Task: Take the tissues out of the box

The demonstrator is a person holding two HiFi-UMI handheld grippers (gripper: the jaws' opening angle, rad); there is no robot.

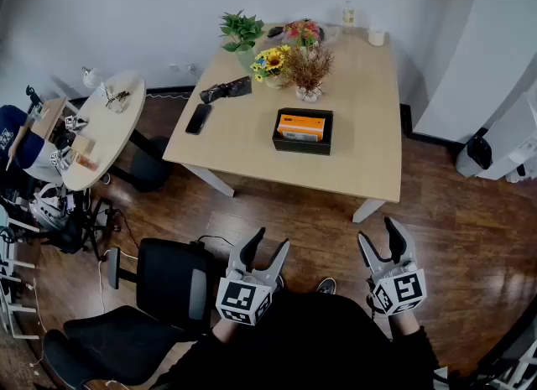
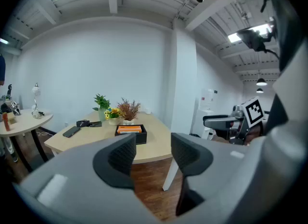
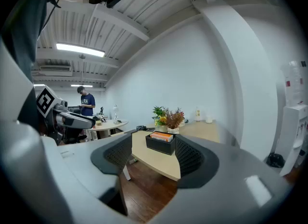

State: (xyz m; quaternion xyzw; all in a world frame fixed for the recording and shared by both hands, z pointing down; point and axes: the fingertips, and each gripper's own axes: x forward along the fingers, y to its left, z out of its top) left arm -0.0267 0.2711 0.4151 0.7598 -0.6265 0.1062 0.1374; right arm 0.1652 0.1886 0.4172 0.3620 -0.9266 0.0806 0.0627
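A black box (image 1: 303, 141) stands on the wooden table (image 1: 369, 128), and an orange tissue pack (image 1: 301, 126) lies inside it. The same box (image 2: 130, 132) (image 3: 161, 141) shows far off in both gripper views. Both grippers hang over the floor in front of the table, well short of the box. The left gripper (image 1: 272, 239) (image 2: 153, 153) is open and its jaws are empty. To its right, the right gripper (image 1: 377, 231) (image 3: 154, 153) is also open with nothing between its fingers.
Behind the box stand a vase of dried flowers (image 1: 308, 68), sunflowers (image 1: 270, 61) and a green plant (image 1: 240, 31). A phone (image 1: 199, 118) and a black pouch (image 1: 226, 90) lie at the table's left. A black office chair (image 1: 164, 292) is left of me, a round table (image 1: 101, 132) beyond it.
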